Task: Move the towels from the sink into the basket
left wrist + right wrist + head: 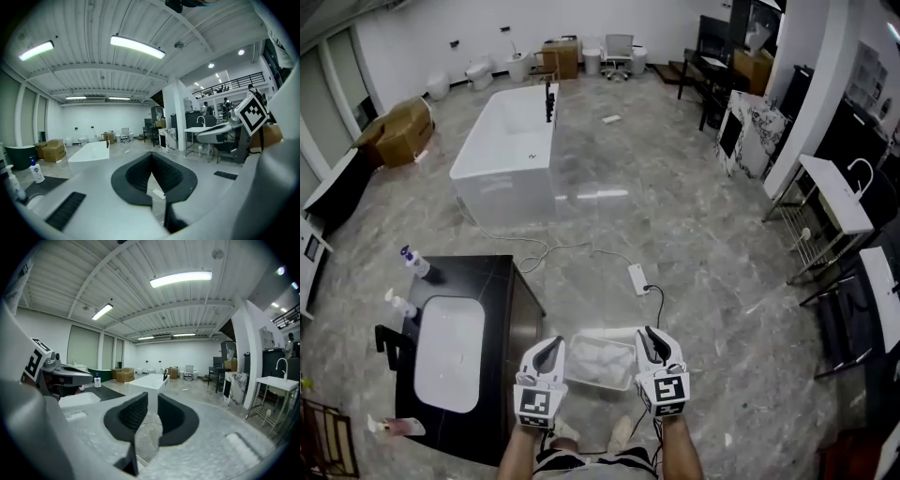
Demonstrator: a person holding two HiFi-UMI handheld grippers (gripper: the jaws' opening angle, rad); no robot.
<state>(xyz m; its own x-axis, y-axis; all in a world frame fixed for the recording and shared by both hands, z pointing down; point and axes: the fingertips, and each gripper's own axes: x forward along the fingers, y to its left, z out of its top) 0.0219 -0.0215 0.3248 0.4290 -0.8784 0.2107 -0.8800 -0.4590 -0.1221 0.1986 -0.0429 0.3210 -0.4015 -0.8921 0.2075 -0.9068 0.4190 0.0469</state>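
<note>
left tongs [551, 347] clenched, right tongs [652, 337] narrowly released (both empty), seemingly near level

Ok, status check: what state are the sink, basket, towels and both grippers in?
sink: empty, no towels in it.
basket: on the floor, holding towels.
towels: white, piled inside the basket.
left gripper: fingers shut at the tips, empty.
right gripper: fingers slightly apart, empty.

A white bathtub [511, 141] stands mid-floor, with a cardboard box [398, 131] to its left. A power strip [638, 278] lies on the marble floor [703, 234]. Two pump bottles [417, 264] stand on the dark surface [485, 281].
</note>
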